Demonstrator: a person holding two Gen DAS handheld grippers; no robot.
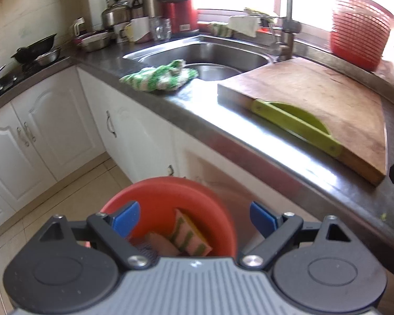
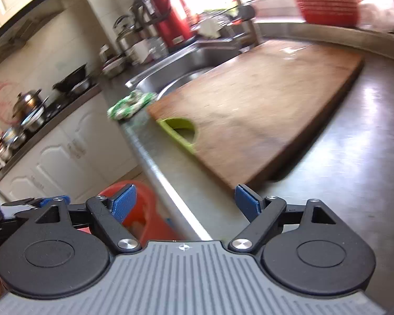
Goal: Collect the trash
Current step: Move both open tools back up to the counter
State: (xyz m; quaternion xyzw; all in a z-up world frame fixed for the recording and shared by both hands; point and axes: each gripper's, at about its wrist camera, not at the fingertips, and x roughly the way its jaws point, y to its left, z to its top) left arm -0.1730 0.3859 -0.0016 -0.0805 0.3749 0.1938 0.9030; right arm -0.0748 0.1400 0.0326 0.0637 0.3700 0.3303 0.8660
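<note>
A red trash bin (image 1: 168, 210) stands on the floor below the counter edge, directly under my left gripper (image 1: 194, 218), which is open and empty above it. Inside the bin lie a pink-and-green striped sponge (image 1: 190, 239) and other pinkish scraps. My right gripper (image 2: 185, 200) is open and empty, hovering over the counter's front edge; the bin (image 2: 144, 215) shows below and left of it. A green-and-white cloth (image 1: 160, 77) lies on the counter beside the sink; it also shows in the right wrist view (image 2: 130, 105).
A wooden cutting board (image 1: 315, 99) with a green handle (image 1: 294, 120) lies on the grey counter (image 1: 197, 110). A steel sink (image 1: 202, 55) with faucet sits behind. A red basket (image 1: 359, 29), kettle, red thermos and pots stand at the back. White cabinets (image 1: 52, 120) line the floor.
</note>
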